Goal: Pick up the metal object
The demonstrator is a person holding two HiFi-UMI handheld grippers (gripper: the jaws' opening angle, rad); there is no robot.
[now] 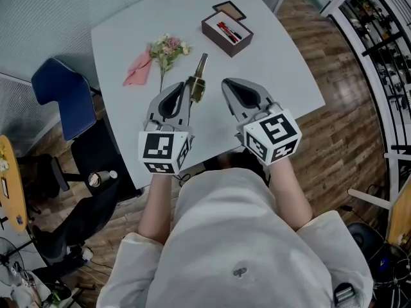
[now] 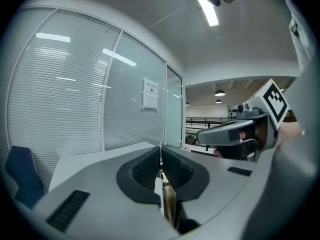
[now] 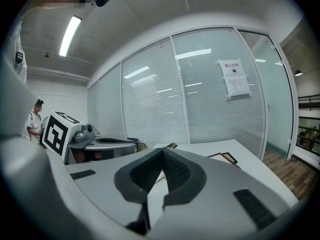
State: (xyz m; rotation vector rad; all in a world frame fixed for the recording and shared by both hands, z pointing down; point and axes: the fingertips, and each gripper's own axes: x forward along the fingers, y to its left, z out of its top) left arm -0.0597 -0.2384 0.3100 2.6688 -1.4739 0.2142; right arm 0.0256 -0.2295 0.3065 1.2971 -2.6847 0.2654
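- Head view: the left gripper (image 1: 183,90) and the right gripper (image 1: 230,87) were held side by side over the near part of the white counter (image 1: 276,76). The brass-coloured metal object (image 1: 199,76) lay lengthwise against the left gripper's tip and stuck out beyond it. I could not tell whether it touched the counter. Farther back lay a pink napkin (image 1: 137,70), just beside a small bunch of flowers (image 1: 168,47). To their right stood an open dark box (image 1: 227,33) with red pens inside. A blue chair (image 1: 63,95) stood off the counter's left edge.
- Left gripper view: the jaws were closed, and the metal object (image 2: 168,204) was pinched in the seam between them, close to the camera. The right gripper showed at the right, with its marker cube (image 2: 274,98) behind it.
- Right gripper view: the jaws met at their tips with nothing between them. The left gripper's marker cube (image 3: 59,131) showed at the left. Ahead was a glass wall with blinds (image 3: 200,99).
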